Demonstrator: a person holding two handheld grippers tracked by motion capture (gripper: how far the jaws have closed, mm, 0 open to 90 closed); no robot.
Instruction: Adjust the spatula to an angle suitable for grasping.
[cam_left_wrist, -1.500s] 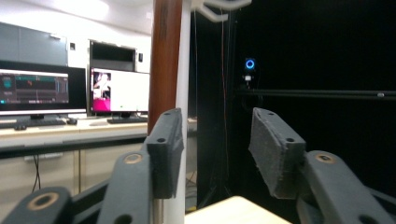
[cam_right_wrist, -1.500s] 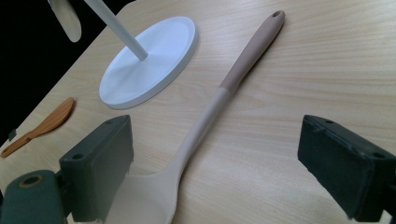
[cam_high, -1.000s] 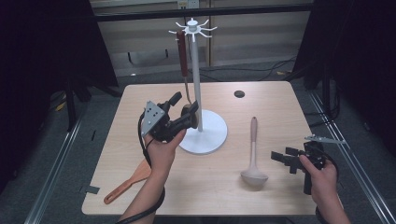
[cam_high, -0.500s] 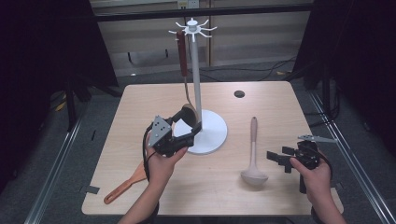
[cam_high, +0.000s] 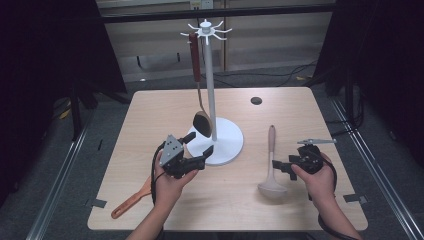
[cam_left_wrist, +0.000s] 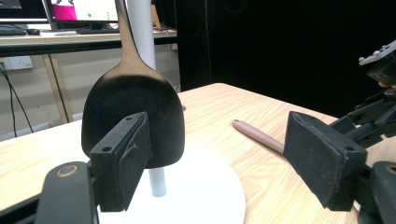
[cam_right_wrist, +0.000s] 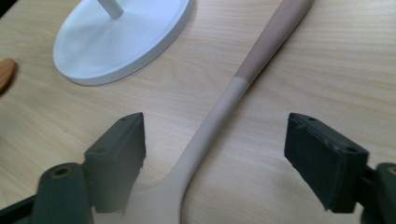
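Note:
A white hook stand (cam_high: 209, 75) rises from a round base (cam_high: 229, 146) at mid-table. From one hook hangs a dark spatula (cam_high: 202, 123) with a red-brown handle. My left gripper (cam_high: 200, 143) is low in front of the base. Its jaws have just been opening and are open, with nothing between them. The spatula's black head (cam_left_wrist: 133, 112) hangs just behind its left pad. A beige ladle (cam_high: 270, 160) lies to the right of the base. My right gripper (cam_high: 279, 166) is open and its jaws have just been closing. They straddle the ladle's handle (cam_right_wrist: 224, 107) without touching it.
An orange spatula (cam_high: 131, 200) lies near the table's front left edge, beside the left forearm. A small dark hole (cam_high: 256, 100) sits at the back right of the wooden table (cam_high: 150, 115). Dark floor and rails surround the table.
My left gripper has sunk from beside the pole to just above the table in front of the base, its jaws wider. My right gripper has slid left, up to the ladle's handle.

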